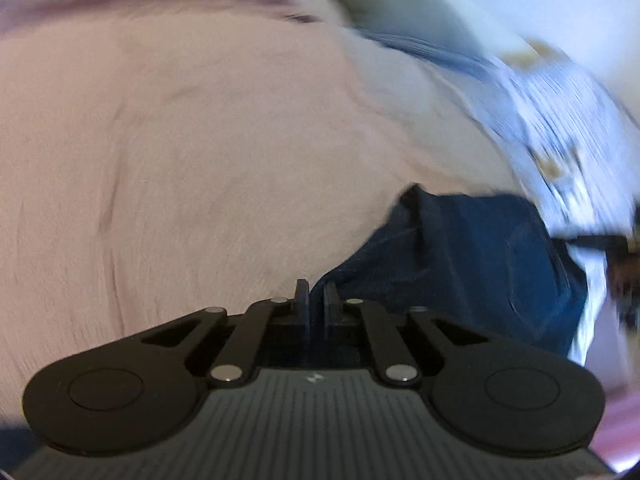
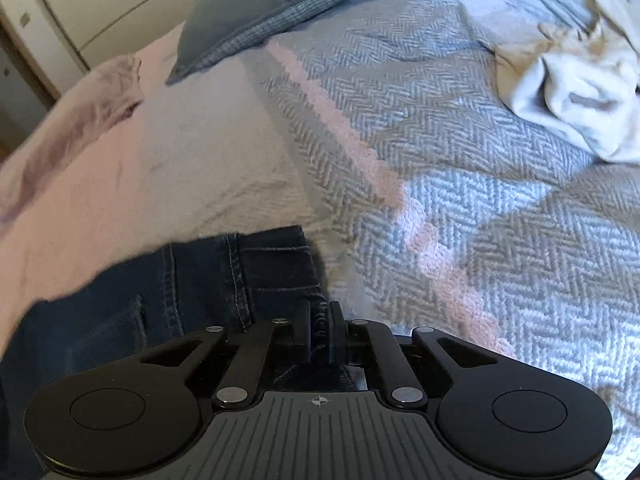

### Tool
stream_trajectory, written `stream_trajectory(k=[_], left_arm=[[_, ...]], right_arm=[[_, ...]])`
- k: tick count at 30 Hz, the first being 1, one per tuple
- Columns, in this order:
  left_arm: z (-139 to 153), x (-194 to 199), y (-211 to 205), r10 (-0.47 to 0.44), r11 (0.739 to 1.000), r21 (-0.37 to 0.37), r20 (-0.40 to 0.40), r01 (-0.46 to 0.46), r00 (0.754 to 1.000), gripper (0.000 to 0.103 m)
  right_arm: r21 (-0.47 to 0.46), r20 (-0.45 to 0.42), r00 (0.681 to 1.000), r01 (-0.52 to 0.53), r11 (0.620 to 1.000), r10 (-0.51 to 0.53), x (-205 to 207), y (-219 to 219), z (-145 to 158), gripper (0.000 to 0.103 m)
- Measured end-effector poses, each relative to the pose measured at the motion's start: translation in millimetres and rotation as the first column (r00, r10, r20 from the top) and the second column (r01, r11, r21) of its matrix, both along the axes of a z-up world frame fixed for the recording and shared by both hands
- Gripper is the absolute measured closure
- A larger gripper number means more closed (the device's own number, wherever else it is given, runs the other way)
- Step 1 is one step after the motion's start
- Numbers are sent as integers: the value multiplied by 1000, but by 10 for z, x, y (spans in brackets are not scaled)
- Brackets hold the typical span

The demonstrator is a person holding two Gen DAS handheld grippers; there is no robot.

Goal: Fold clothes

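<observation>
Dark blue jeans [image 1: 472, 264] hang over a pink bed sheet [image 1: 180, 140], and my left gripper [image 1: 317, 300] is shut on their edge, the denim pinched between its two black fingers. In the right wrist view the same jeans [image 2: 192, 280] spread to the left, seams and a hem showing. My right gripper [image 2: 320, 320] is shut on another fold of the denim. The left wrist view is blurred by motion.
A blue-grey herringbone blanket [image 2: 480, 168] covers the right side of the bed. A grey-blue pillow [image 2: 260, 4] lies at the head. A crumpled cream and white garment [image 2: 572, 80] sits at the far right. White cupboard doors [image 2: 100, 4] stand behind the bed.
</observation>
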State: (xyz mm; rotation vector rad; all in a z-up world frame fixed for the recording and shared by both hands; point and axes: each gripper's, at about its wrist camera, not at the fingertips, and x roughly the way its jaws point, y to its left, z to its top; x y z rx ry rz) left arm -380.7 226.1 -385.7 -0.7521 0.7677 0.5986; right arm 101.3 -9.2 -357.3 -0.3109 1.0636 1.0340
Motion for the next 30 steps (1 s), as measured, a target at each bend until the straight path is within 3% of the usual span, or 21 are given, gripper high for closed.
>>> stream_trajectory(k=[2,5,8,10,12,14,17,20,23,24,25,27,30], left_arm=[[-5,35,8,40,999,-7,-20,-40,999,95],[141,57,-15,-22,999,42,-47,24,999,92],[274,76,-12,-91,993,74,-59,95,994,87],[328,90,35,-111,991,64,-48,114,993,83],[340,181,47,-122,991,49,-47,124,991,80],[320,300,65,-134,990,40,-81,137,988,80],[237,439,84,-161,986,13,-126,164,979,80],[157,499,96,-169,985,-10,-145,170,975,80],[121,462,110,-150,989,-33,-125,147,981,81],[113,440,116,-139,990,-41,-115,135,984,83],[103,415,121,-128,991,-49,-105,124,986,87],[88,369,129,-109,993,-60,-86,104,990,90],[63,304,137,-69,995,-74,-47,65,997,97]], right_arm=[[-11,54,999,-1,1000,2,-58,49,57,96],[-16,148,989,-8,1000,10,-150,125,222,91],[-12,236,971,-32,999,34,-259,211,396,71],[27,251,958,-148,989,137,-444,350,520,61],[49,202,937,-301,953,285,-679,588,556,61],[61,127,894,-440,896,430,-951,870,507,61],[82,50,787,-617,782,615,-1415,1299,447,61],[92,5,683,-728,680,731,-1777,1660,349,61],[75,-103,627,-769,635,772,-1869,1939,146,61],[93,-112,629,-764,638,769,-1852,1943,130,62],[110,-121,631,-759,642,767,-1834,1948,115,89],[144,-138,633,-748,648,761,-1799,1957,85,98],[196,-167,647,-718,668,744,-1734,1957,44,101]])
